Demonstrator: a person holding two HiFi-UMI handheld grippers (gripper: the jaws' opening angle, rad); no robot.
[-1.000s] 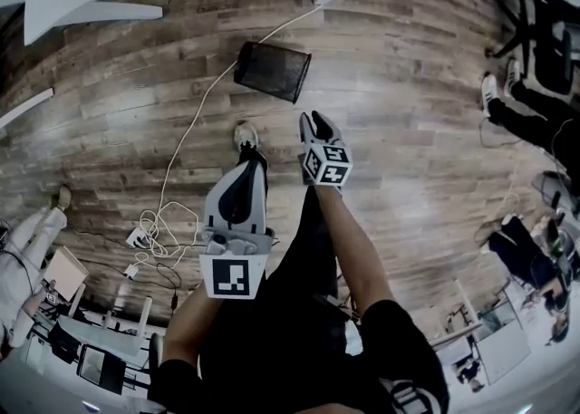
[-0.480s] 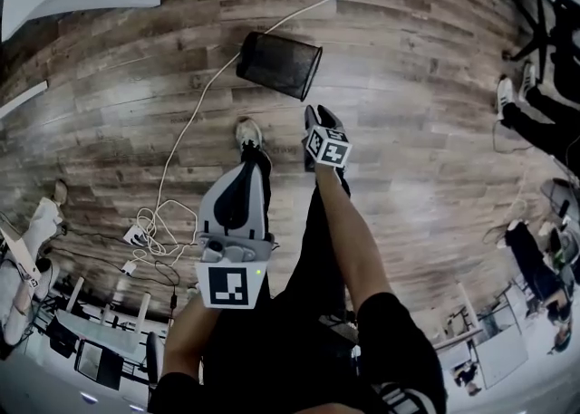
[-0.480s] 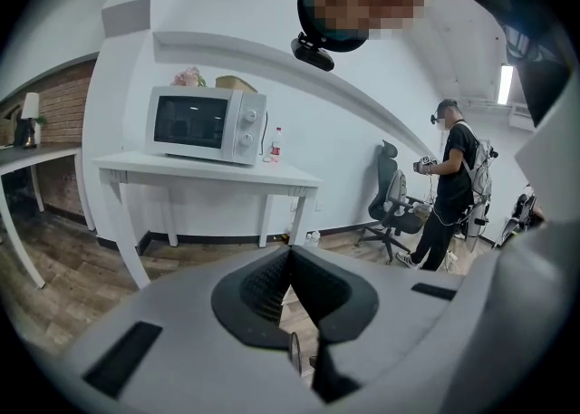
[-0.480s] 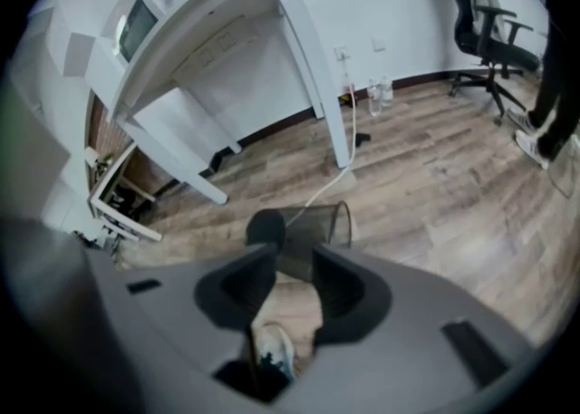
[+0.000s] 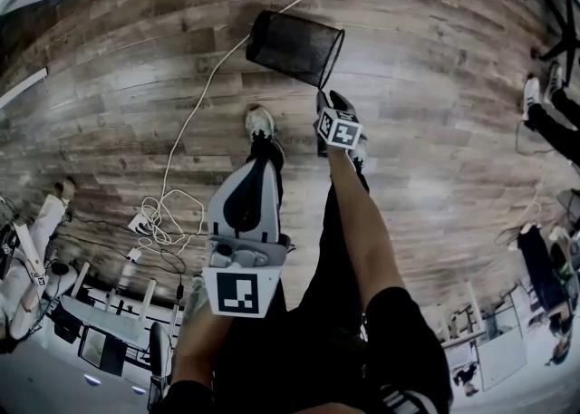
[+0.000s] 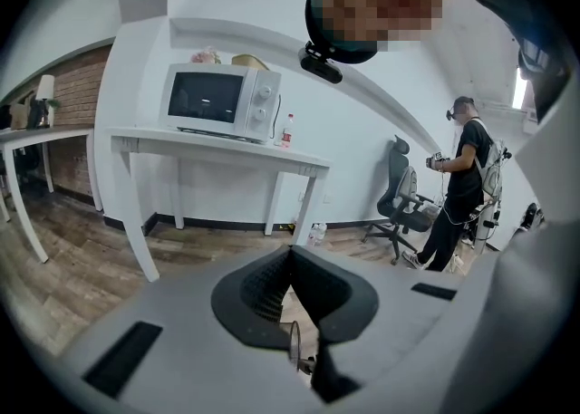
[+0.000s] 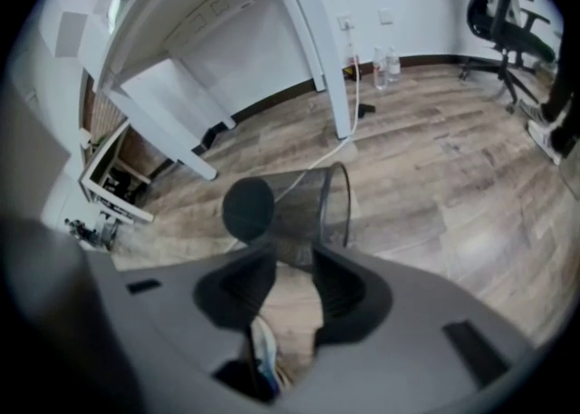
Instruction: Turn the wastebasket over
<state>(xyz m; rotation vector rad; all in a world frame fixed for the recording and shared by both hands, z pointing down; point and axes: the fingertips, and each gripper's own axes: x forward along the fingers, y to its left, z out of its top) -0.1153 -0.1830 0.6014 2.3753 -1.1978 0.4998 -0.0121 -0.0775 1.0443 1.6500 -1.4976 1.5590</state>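
The wastebasket (image 5: 294, 48) is black wire mesh and lies on its side on the wood floor, closed bottom to the left, open rim to the right. My right gripper (image 5: 332, 102) points steeply down just short of its rim. In the right gripper view the wastebasket (image 7: 299, 208) lies right beyond the right gripper (image 7: 296, 263), whose jaws stand open with nothing between them. My left gripper (image 5: 261, 168) hangs further back, over my leg, well apart from the basket. In the left gripper view the left gripper (image 6: 290, 254) has its dark pads meeting at the tips, holding nothing.
A white cable (image 5: 195, 122) runs past the basket to a tangle with a power strip (image 5: 145, 220). My shoes (image 5: 260, 122) stand just behind the basket. Ahead is a white table (image 6: 208, 142) with a microwave (image 6: 222, 100). An office chair (image 6: 403, 204) and another person (image 6: 464, 186) are to the right.
Both grippers have come down toward the floor. The right one has dropped more and now sits closer to the basket's rim. The basket lies as before.
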